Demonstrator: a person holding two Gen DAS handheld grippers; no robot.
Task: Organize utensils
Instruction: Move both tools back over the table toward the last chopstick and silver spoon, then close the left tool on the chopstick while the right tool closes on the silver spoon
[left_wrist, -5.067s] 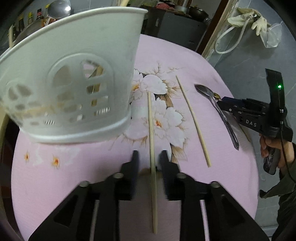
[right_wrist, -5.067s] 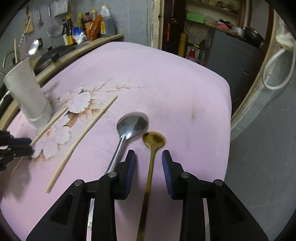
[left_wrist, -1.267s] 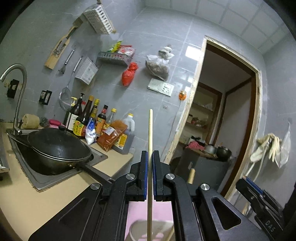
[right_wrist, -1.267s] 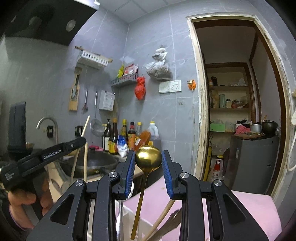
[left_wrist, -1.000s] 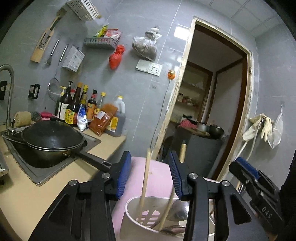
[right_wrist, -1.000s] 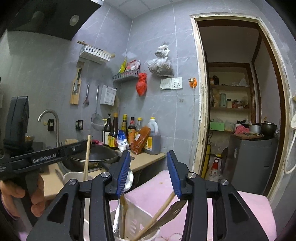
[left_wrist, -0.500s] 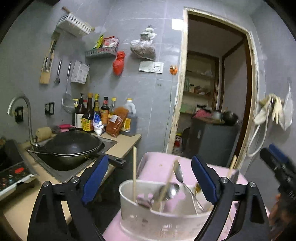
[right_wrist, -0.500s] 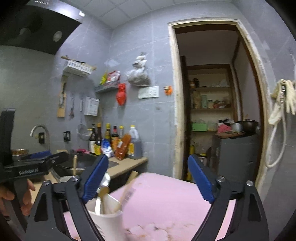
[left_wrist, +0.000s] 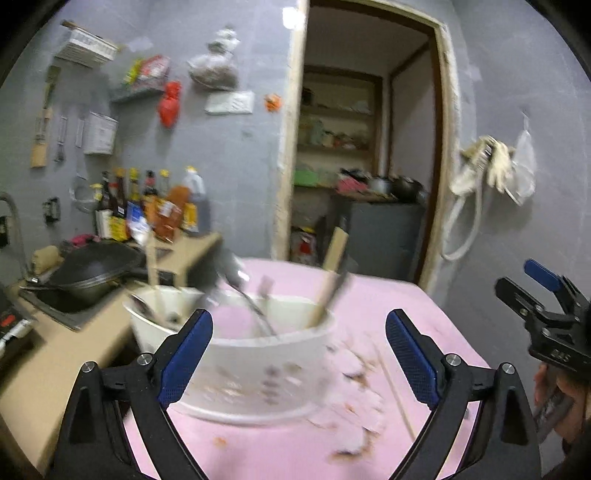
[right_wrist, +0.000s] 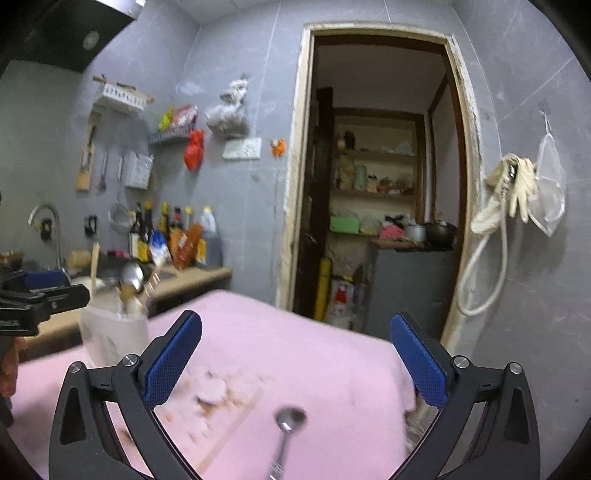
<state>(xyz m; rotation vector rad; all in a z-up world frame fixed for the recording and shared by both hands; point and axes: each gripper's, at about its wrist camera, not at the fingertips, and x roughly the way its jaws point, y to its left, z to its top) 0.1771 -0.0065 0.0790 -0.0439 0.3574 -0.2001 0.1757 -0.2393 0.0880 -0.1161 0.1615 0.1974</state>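
The white holder (left_wrist: 236, 354) stands at the table's left edge beside the counter (left_wrist: 55, 354), already bristling with utensils. 1 chopstick (right_wrist: 229, 432) and 1 steel spoon (right_wrist: 286, 430) lie loose on the pink cloth (right_wrist: 314, 362). Left gripper (left_wrist: 297, 363) and right gripper (right_wrist: 295, 363) are opening, jaws empty, with free cloth rightward.

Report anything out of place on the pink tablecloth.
Two utensils lie loose on the pink floral tablecloth: a silver metal spoon and a wooden chopstick beside it, both outside the white plastic utensil holder, where the other utensils stand. Nothing looks spilled or damaged.
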